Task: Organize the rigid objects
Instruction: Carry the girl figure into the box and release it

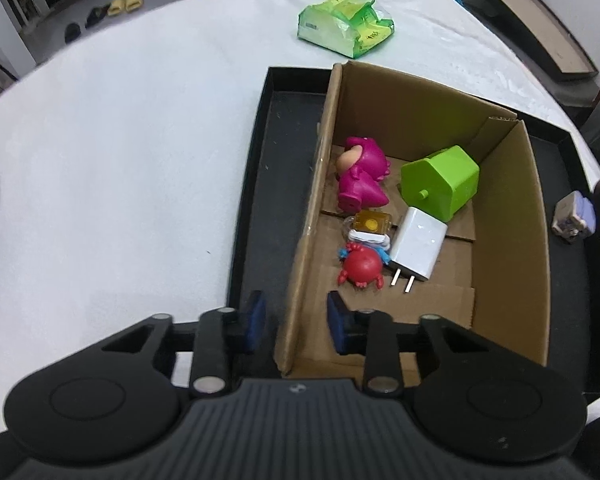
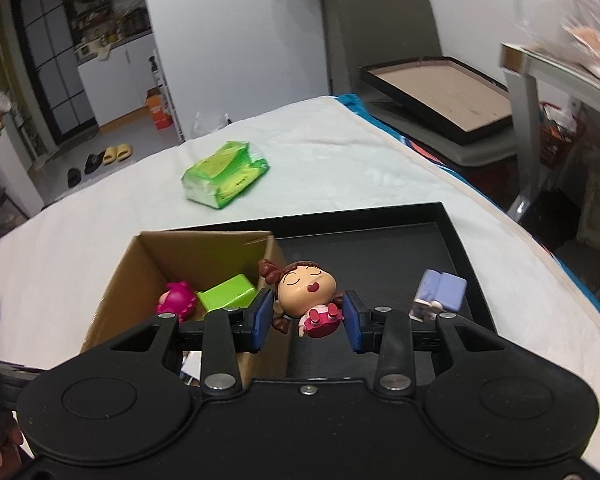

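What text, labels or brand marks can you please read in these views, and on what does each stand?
No text can be read with confidence.
Green packet: print on the wrapper, too blurred to read.
Orange box on the floor: white lettering, too small to read.
Charger: no marking shows.

Box [image 1: 500,200] floor right of the charger [image 1: 418,244] is left bare; its left half is crowded by toys. Tray [image 1: 272,184] strip left of box is unobstructed.
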`<state>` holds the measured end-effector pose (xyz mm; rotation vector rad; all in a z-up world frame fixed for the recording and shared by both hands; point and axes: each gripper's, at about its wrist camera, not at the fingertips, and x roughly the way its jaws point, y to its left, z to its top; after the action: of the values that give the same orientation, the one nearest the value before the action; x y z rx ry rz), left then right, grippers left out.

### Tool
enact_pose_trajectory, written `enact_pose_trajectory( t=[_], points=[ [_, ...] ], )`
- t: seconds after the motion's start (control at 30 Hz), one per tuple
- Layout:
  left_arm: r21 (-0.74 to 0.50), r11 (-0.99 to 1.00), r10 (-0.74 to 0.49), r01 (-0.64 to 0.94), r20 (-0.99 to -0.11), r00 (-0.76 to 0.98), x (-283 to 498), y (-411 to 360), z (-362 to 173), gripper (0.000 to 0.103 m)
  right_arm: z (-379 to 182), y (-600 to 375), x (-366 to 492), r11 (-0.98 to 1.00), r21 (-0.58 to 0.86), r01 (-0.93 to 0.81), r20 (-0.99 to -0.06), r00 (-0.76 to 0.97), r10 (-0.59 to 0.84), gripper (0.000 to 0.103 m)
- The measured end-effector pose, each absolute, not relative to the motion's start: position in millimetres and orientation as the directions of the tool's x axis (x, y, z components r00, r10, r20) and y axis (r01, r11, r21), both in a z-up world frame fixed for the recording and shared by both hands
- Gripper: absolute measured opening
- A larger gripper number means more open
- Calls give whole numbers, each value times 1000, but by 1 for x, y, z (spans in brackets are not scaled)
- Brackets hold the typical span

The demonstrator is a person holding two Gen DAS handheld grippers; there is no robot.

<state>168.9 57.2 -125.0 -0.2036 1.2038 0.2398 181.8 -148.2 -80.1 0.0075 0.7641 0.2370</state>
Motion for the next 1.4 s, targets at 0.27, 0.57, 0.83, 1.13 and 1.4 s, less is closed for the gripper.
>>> enact_pose_trajectory(
  t=[0.27,0.57,0.83,1.13,1.4],
  points=[
    [-71,962,30,-262,-932,361,166,66,-131,15,-82,-114,174,961,40,-273,-716,663,218,37],
    [-130,957,-19,-259,-919,393,159,76,-138,12,-95,-93,171,952,-21,-306,-759,624,184,37],
    [-109,969,-10,-221,-912,409,156,71,-135,13,-101,-86,183,946,-70,-316,-765,626,152,37],
    [-78,976,16,-204,-906,423,154,67,-132,12,-107,-90,179,950,-91,-299,-770,626,124,50],
    [-43,978,47,-205,-909,414,156,63,-132,12,-99,-115,166,964,-48,-260,-754,643,136,52]
  ],
)
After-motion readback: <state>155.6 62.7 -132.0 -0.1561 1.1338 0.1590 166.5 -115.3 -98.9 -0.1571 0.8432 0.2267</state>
